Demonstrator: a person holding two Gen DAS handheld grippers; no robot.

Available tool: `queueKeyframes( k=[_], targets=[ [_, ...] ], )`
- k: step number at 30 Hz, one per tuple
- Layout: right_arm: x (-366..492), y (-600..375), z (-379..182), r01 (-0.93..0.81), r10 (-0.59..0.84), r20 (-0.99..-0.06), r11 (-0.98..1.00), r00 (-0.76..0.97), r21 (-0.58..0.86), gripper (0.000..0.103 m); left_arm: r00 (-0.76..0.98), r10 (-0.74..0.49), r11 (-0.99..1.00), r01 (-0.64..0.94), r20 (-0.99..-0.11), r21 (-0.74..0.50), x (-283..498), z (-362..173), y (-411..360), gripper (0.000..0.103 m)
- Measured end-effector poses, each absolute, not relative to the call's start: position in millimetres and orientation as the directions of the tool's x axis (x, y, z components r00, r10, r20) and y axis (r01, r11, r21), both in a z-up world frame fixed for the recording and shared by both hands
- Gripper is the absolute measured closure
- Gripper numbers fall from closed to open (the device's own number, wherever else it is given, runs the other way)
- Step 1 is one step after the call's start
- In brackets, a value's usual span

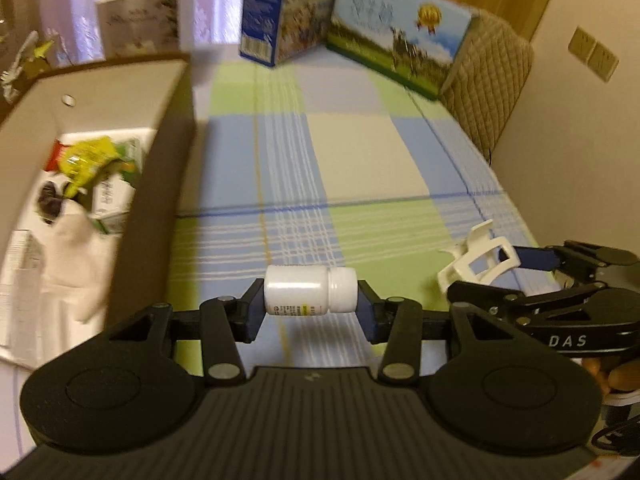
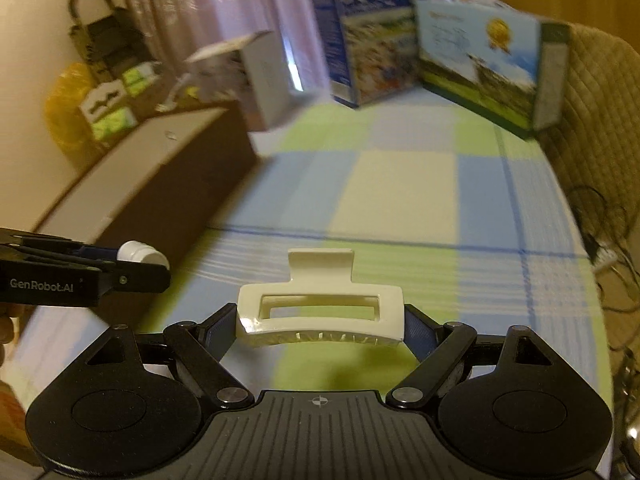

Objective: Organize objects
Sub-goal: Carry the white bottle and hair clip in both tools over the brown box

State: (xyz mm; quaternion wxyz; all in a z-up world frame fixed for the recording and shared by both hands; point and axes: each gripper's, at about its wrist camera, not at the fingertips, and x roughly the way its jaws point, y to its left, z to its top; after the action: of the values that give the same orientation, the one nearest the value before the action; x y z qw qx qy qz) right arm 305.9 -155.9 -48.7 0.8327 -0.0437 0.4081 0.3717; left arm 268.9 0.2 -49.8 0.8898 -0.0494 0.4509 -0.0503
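Your left tongs (image 1: 310,304) are clamped end-to-end on a small white plastic pill bottle (image 1: 310,289) held sideways above the checked blue-green bench (image 1: 360,160), beside the brown open cardboard box (image 1: 152,184), while your right tongs (image 2: 320,326) grip a cream plastic hair claw clip (image 2: 320,312).

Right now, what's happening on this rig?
Both handheld grippers are loaded, above the blue-and-green checked tablecloth. The left gripper is shut on a small white plastic pill bottle, held sideways by its base and cap. The right gripper is shut on a cream plastic claw hair clip, gripped at its ends. An open brown cardboard box, already holding assorted packets, sits to the left. Neither item is in it yet.
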Motion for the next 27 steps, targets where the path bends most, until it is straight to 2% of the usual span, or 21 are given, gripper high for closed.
queueKeyframes(
  k=[6,14,21,27],
  targets=[
    [280,-101,-26,-0.727,0.677,-0.660,0.625,0.325,0.284,0.021,0.650,-0.092,0.991,-0.011,-0.755,-0.130,240,-17,42,0.062],
    [254,-20,-17,-0.796,0.743,-0.620,0.524,0.253,0.303,0.021,0.656,0.033,0.983,-0.156,-0.754,-0.093,217,-1,124,0.062],
    [259,43,-20,-0.817,0.737,-0.627,0.510,0.253,0.271,0.021,0.640,0.094,0.979,-0.200,-0.763,-0.047,220,-3,182,0.062],
    [280,78,-28,-0.811,0.715,-0.646,0.528,0.266,0.250,0.021,0.635,0.112,0.983,-0.185,-0.764,-0.011,253,-12,215,0.061]
  ],
)
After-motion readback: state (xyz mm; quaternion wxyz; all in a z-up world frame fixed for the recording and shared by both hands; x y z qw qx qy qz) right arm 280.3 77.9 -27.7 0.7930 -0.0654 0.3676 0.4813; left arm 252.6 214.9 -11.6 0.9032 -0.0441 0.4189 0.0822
